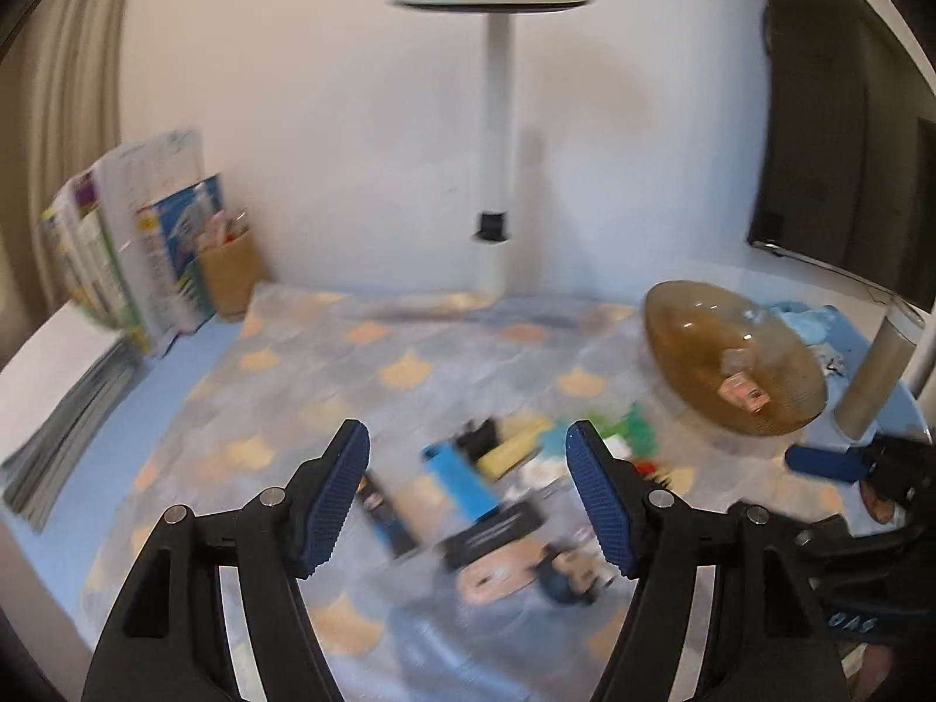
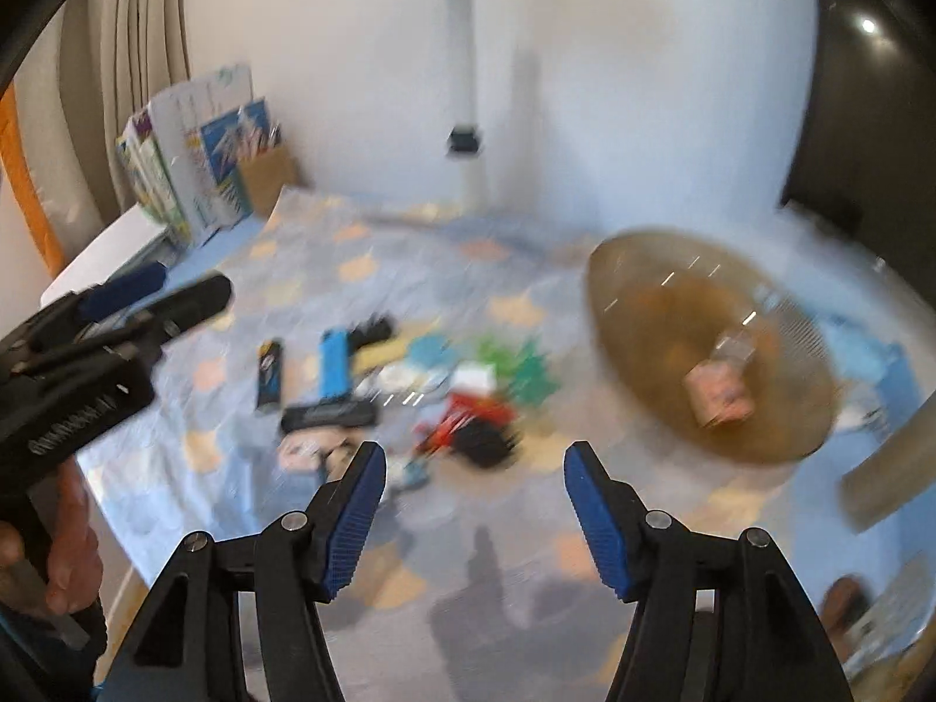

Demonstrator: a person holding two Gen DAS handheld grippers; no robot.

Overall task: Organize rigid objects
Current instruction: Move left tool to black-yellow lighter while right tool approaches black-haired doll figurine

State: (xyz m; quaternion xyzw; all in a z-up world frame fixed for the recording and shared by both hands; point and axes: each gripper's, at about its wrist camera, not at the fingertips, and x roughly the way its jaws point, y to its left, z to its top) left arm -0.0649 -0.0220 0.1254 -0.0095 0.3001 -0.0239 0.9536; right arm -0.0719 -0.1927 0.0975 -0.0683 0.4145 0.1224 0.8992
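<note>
Left hand-held gripper point(image 1: 468, 497): jaws wide apart, nothing between them, hovering over the near edge of the toy pile; in the right wrist view it shows at 9 o'clock with the person's hand point(image 2: 64, 556) on its grip.
Right hand-held gripper point(image 2: 474, 518): jaws spread apart and empty, above bare cloth just short of the pile.
Toy pile point(image 2: 409, 374): small rigid pieces lie loose in a cluster at the middle of the counter, blurred; among them a blue block point(image 1: 459, 477), a black bar point(image 1: 491, 532), a yellow piece point(image 1: 509, 450), green pieces point(image 2: 520, 362) and a red piece point(image 2: 468, 415).
Figure head point(image 1: 497, 576): lies at the near side of the cluster, between the left fingers in the left wrist view.
Amber bowl point(image 1: 731, 357): translucent, at 3 o'clock from the pile and well apart from it; a small pinkish cube point(image 1: 743, 392) sits inside.
Counter point(image 1: 362, 362): covered with a pale blue cloth patterned in orange shapes.
Lamp point(image 1: 494, 134): white post with a flat disc head, at 12 o'clock by the wall.
Books point(image 1: 134, 245): standing at 10 o'clock, with a brown pencil holder point(image 1: 231, 278) just beside them.
</note>
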